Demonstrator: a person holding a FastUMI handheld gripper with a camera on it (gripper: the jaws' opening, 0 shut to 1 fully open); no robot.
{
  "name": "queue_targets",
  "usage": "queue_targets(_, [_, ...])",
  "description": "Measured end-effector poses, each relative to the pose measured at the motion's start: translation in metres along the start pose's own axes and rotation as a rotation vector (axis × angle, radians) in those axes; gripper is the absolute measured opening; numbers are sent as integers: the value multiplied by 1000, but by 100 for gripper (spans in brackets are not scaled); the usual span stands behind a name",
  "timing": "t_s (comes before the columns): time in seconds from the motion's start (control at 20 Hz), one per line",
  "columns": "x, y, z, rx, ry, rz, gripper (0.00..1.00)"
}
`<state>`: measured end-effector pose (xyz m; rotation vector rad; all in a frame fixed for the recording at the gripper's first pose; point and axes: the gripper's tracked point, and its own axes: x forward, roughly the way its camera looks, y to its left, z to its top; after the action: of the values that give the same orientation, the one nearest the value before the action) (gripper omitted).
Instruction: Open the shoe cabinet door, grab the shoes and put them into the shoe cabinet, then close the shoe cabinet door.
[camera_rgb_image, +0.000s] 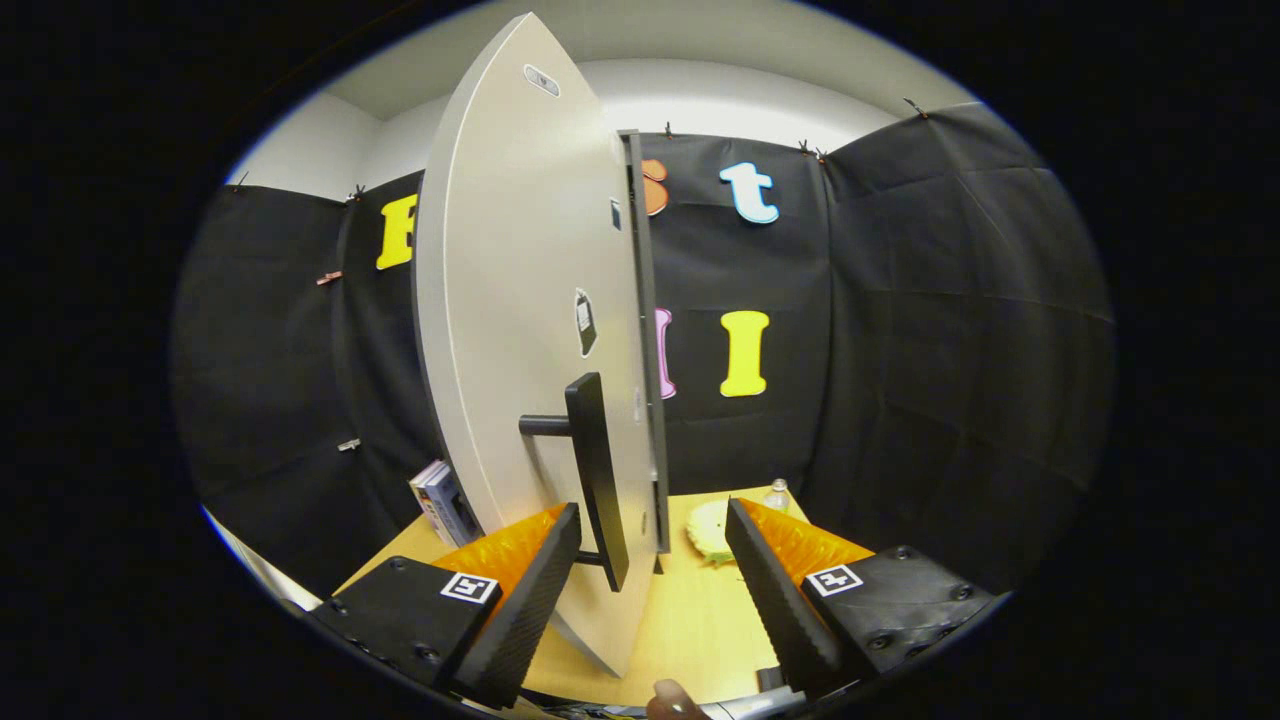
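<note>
The shoe cabinet door (520, 330) is a tall pale grey panel standing just ahead of me, turned so that I look almost along its edge (645, 350). A black vertical bar handle (597, 480) sticks out from its face on short posts. My gripper (652, 515) is open, and the lower end of the handle and the door's edge stand between its fingers. The handle is close to the left finger (535, 590) and a wide gap separates it from the right finger (770, 590). Neither finger visibly presses on anything.
The door stands on a light wooden table top (690, 620). A few books (440, 500) lean behind the door on the left. A pale yellow round thing (710, 530) and a small clear bottle (777, 493) sit beyond the right finger. A fingertip (672, 702) shows below.
</note>
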<state>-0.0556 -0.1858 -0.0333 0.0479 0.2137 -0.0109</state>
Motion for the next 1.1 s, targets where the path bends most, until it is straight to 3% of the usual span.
queue_targets(0.6, [62,148,-16,-3,1,76,98])
queue_targets(1.1, [83,191,-20,-3,-4,52,100])
